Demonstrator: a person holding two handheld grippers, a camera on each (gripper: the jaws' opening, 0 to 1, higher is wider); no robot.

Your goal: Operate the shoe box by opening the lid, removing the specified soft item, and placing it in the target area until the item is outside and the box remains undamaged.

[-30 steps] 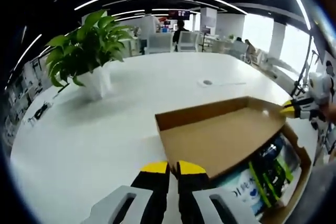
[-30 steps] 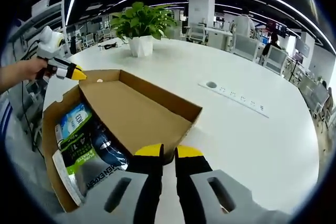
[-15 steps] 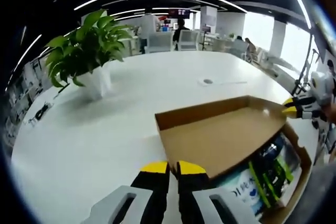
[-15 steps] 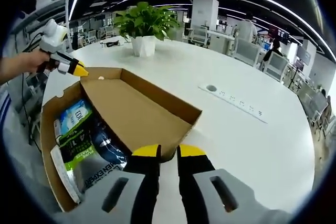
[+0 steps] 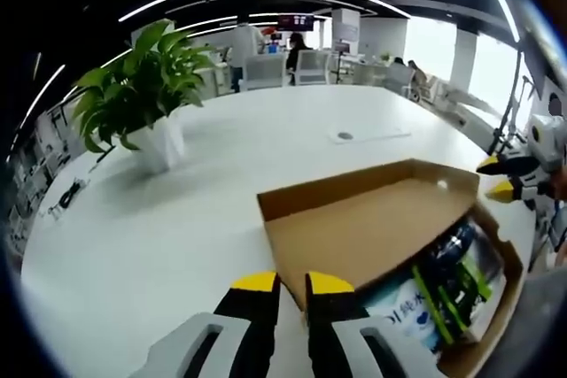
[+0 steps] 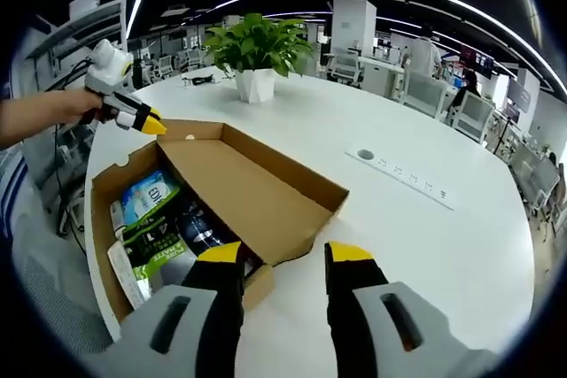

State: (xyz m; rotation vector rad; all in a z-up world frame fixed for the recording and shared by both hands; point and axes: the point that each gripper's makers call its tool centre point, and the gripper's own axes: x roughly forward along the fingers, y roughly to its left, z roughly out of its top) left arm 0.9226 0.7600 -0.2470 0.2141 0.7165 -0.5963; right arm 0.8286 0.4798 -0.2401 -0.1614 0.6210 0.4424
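A brown cardboard shoe box (image 6: pixel 103 227) stands open at the table's edge, its lid (image 6: pixel 252 196) folded back, hollow side up. Inside lie soft packets: a blue-and-white one (image 6: pixel 146 201) and a dark one with green stripes (image 6: pixel 164 245). In the left gripper view the lid (image 5: pixel 372 227) lies just ahead of my left gripper (image 5: pixel 293 285), whose jaws stand slightly apart beside the lid's near corner. My right gripper (image 6: pixel 285 256) is wide open at the lid's other corner, holding nothing. The right gripper (image 5: pixel 496 177) also shows past the box's far corner, tips parted. The left gripper (image 6: pixel 152 123) hovers at the lid's far corner.
A potted green plant (image 5: pixel 142 86) (image 6: pixel 257 46) stands further back on the large white table (image 5: pixel 177 219). A flush socket strip (image 6: pixel 403 170) (image 5: pixel 345 136) is set into the tabletop beyond the box. A person's hand (image 6: pixel 53 112) holds the left gripper. Office desks and chairs stand behind.
My right gripper's jaws have spread wide and let go of the lid corner. My left jaws have parted a little. The lid has dropped slightly, showing more of the packets.
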